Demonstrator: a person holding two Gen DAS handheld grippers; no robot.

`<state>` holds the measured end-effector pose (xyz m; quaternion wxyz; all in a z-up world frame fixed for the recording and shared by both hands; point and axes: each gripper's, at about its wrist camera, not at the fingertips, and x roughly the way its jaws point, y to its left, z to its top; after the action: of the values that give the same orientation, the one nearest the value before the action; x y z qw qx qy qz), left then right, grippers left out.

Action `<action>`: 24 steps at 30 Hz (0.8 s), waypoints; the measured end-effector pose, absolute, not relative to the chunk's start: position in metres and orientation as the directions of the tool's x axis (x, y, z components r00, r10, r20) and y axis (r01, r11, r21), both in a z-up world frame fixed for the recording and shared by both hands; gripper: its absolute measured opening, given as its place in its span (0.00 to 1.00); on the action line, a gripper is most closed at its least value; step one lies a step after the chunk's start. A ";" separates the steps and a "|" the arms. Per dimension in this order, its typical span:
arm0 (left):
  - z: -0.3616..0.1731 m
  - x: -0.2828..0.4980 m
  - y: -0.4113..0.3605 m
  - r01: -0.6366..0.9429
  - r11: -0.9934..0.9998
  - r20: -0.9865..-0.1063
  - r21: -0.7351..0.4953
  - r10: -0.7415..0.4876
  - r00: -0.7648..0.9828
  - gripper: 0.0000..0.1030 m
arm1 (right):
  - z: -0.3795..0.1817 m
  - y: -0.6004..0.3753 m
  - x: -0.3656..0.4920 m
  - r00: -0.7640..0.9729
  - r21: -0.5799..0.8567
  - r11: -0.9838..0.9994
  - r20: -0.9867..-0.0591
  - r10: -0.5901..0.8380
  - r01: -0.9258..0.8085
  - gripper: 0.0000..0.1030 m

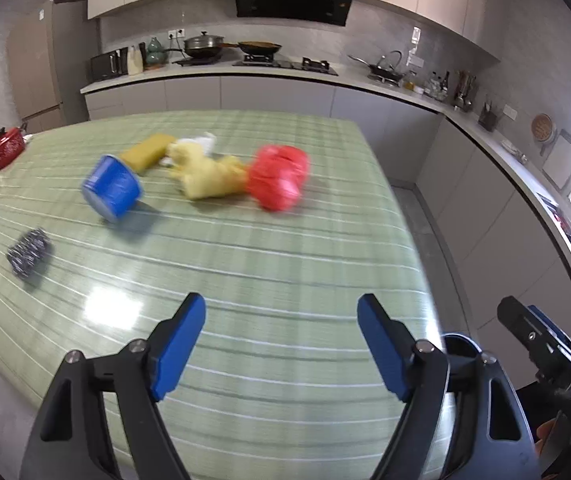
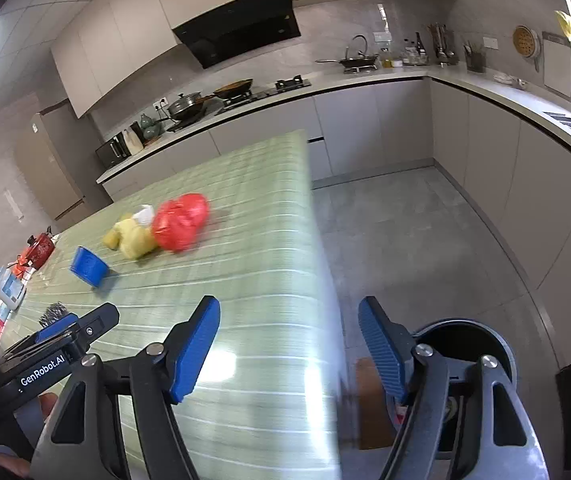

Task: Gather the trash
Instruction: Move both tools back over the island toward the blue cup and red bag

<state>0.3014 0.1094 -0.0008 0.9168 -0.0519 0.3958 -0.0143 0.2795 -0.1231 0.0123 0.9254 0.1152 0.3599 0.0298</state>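
A crumpled red plastic bag [image 1: 279, 176] lies on the green striped table [image 1: 245, 280], also in the right wrist view [image 2: 181, 222]. Beside it lie a crumpled yellow bag [image 1: 205, 176] [image 2: 133, 238] and a white scrap [image 1: 201, 142]. A blue tub [image 1: 112, 189] [image 2: 88, 266] lies tipped on its side. My left gripper [image 1: 281, 316] is open and empty above the near table. My right gripper [image 2: 289, 320] is open and empty over the table's right edge, above a round dark bin [image 2: 465, 344] on the floor.
A yellow sponge [image 1: 147, 152] and a steel scourer [image 1: 29, 252] lie on the table. A red pot [image 1: 5, 148] stands at the left edge. The kitchen counter [image 1: 285, 72] with pans runs behind. Grey floor [image 2: 405, 232] lies right of the table.
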 end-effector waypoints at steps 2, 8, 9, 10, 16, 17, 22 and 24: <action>0.000 0.303 0.130 -0.018 0.995 -0.719 -0.099 -0.059 0.693 0.79 | 0.012 -0.099 0.283 0.742 0.234 0.972 -0.656 0.139 0.025 0.73; -0.001 0.312 0.183 -0.049 0.997 -0.721 -0.068 -0.015 0.692 0.84 | 0.011 -0.032 0.291 0.738 0.241 0.970 -0.658 0.152 0.015 0.75; -0.002 0.313 0.191 -0.057 0.996 -0.724 -0.069 -0.011 0.689 0.85 | 0.010 -0.026 0.292 0.734 0.243 0.970 -0.661 0.156 0.013 0.76; -0.002 0.315 0.198 -0.063 0.995 -0.726 -0.072 -0.009 0.688 0.86 | 0.010 -0.017 0.295 0.729 0.245 0.969 -0.665 0.161 0.010 0.76; -0.006 0.328 0.226 -0.103 0.992 -0.725 -0.074 0.017 0.688 0.88 | 0.014 0.018 0.316 0.719 0.214 0.976 -0.671 0.182 -0.048 0.79; -0.007 0.330 0.229 -0.113 0.991 -0.726 -0.071 0.026 0.687 0.88 | 0.014 0.022 0.320 0.718 0.213 0.975 -0.670 0.189 -0.058 0.79; -0.005 0.340 0.246 -0.149 0.988 -0.718 -0.036 0.078 0.692 0.88 | 0.012 0.038 0.342 0.716 0.233 0.966 -0.655 0.240 -0.111 0.79; -0.005 0.345 0.252 -0.160 0.987 -0.721 -0.029 0.090 0.687 0.88 | 0.010 0.044 0.349 0.711 0.242 0.962 -0.654 0.257 -0.125 0.79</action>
<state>0.3449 0.2517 -0.0045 0.9174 -0.0448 0.3896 0.0680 0.3493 0.0440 0.0100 0.9206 0.0901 0.3656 0.1037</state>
